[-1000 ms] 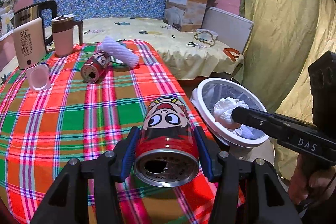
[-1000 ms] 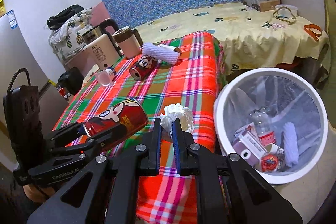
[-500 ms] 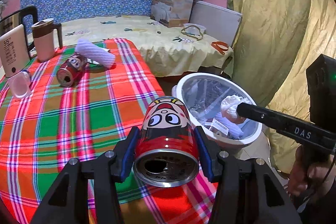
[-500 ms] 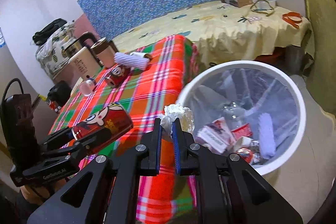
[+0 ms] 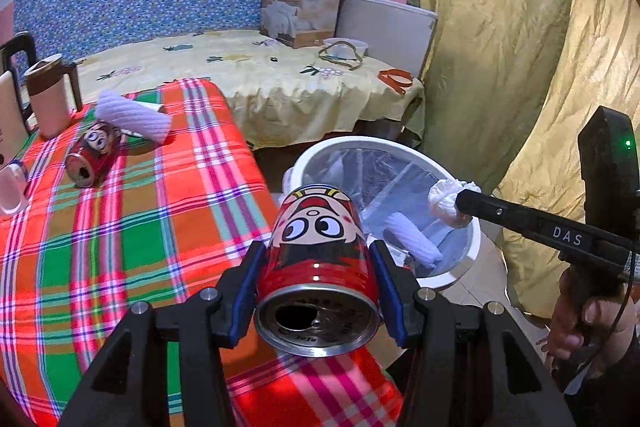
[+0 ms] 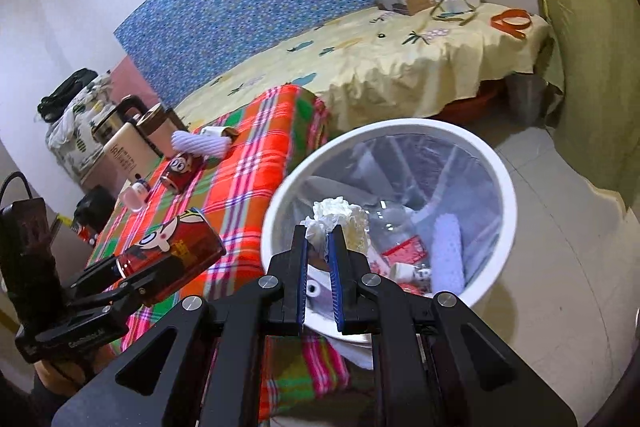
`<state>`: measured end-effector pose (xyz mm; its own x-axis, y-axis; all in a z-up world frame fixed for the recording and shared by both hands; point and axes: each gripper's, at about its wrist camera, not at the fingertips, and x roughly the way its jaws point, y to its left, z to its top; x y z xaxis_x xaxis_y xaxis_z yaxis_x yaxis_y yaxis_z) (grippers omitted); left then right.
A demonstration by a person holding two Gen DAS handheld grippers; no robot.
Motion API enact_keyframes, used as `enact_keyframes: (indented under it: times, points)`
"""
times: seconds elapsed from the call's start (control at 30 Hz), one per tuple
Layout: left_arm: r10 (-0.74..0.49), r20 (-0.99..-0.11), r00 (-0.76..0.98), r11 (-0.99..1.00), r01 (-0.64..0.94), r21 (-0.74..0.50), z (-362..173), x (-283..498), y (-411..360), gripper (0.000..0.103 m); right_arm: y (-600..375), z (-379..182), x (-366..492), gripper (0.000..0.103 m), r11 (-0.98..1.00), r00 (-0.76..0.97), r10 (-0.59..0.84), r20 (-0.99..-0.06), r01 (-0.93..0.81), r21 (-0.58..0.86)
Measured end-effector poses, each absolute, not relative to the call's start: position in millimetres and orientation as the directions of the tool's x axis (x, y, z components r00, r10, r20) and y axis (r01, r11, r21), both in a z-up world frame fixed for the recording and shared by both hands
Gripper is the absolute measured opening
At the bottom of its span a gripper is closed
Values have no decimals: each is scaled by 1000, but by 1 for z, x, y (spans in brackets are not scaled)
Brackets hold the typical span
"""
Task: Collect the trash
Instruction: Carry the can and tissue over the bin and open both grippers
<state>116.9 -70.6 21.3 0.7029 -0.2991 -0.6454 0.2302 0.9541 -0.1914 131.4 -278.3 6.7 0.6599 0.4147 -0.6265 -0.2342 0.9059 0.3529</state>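
Altogether two red cartoon cans show: one red can (image 5: 318, 267) is clamped sideways between the jaws of the left gripper (image 5: 318, 291), its opened top facing the camera, held over the counter's edge next to the bin; the second can (image 5: 91, 155) lies on its side on the plaid-covered counter (image 5: 132, 235), touching a single white ribbed roll (image 5: 134, 115). The right gripper (image 6: 320, 259) has its jaws pressed together on one crumpled white tissue (image 6: 334, 217), which hangs above the open mouth of the one white trash bin (image 6: 508, 211) standing on the floor beside the counter. Inside the clear-lined bin lie another white ribbed roll (image 6: 448, 253), a clear plastic bottle (image 6: 390, 217) and some red-and-white packaging; the smaller pieces are too jumbled to count. At the counter's far end stand one pink mug (image 5: 50, 99) with a brown lid, one kettle (image 6: 116, 119) and one cream box (image 6: 128, 157) with printing, plus one small clear cup (image 6: 134, 197). On the bed behind rest one cardboard box (image 5: 302, 3) and one orange strap (image 5: 396, 79).
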Motion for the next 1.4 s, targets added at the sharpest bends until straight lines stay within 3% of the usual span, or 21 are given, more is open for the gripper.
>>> enact_keyframes:
  times: [1.4]
  points:
    - [-428, -711, 559, 893, 382, -237, -21, 191, -154, 55, -312, -30, 154, 14, 914, 594, 388, -705, -147, 379]
